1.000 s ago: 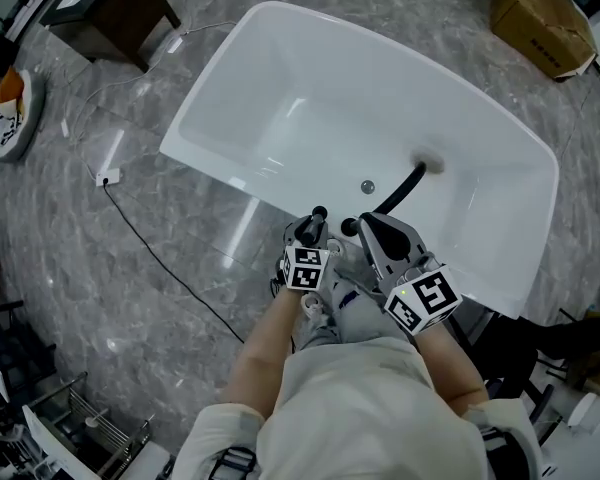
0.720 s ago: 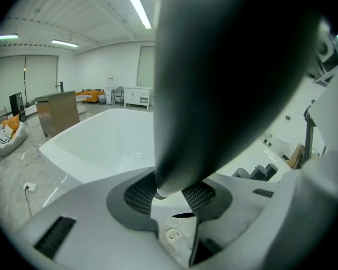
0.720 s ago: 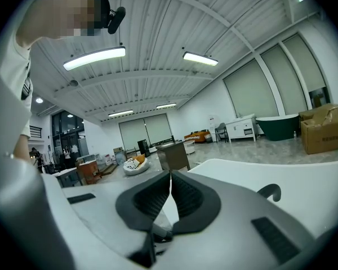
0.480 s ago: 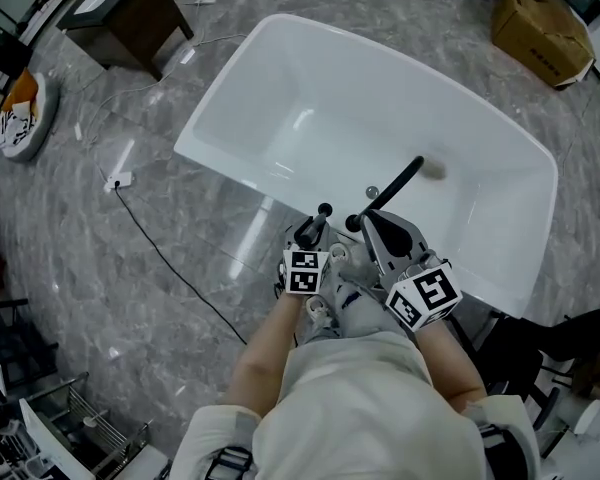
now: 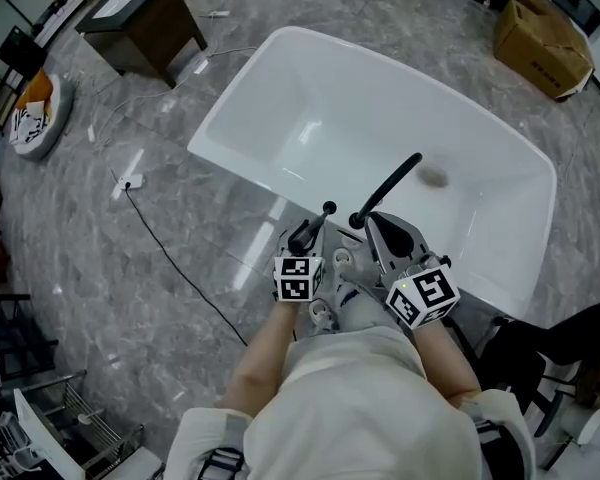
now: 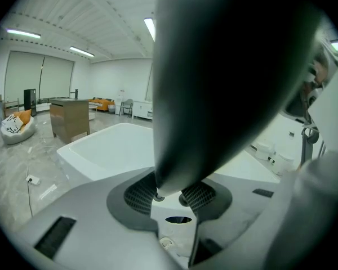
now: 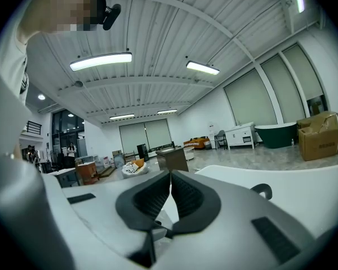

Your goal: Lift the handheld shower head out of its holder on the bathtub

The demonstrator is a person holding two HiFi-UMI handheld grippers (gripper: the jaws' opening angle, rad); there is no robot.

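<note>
One claw does the work at the near rim of the white bathtub (image 5: 310, 98). The left claw (image 6: 170, 194) is clamped on the lower end of the black handheld shower head (image 6: 231, 72), which stands tilted above that rim. It looks lifted out, though the holder itself is hidden. To the right, over the same rim, the right claw (image 7: 170, 191) is clenched on nothing. What seems left is carrying the head clear.

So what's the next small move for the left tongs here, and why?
Probably raise the left gripper a little, straight up, grip firm. Its tongs are clamped on the dark shower head, which slants over the bathtub in the head view; whether it is fully free isn't visible. The right gripper is shut and empty.
</note>
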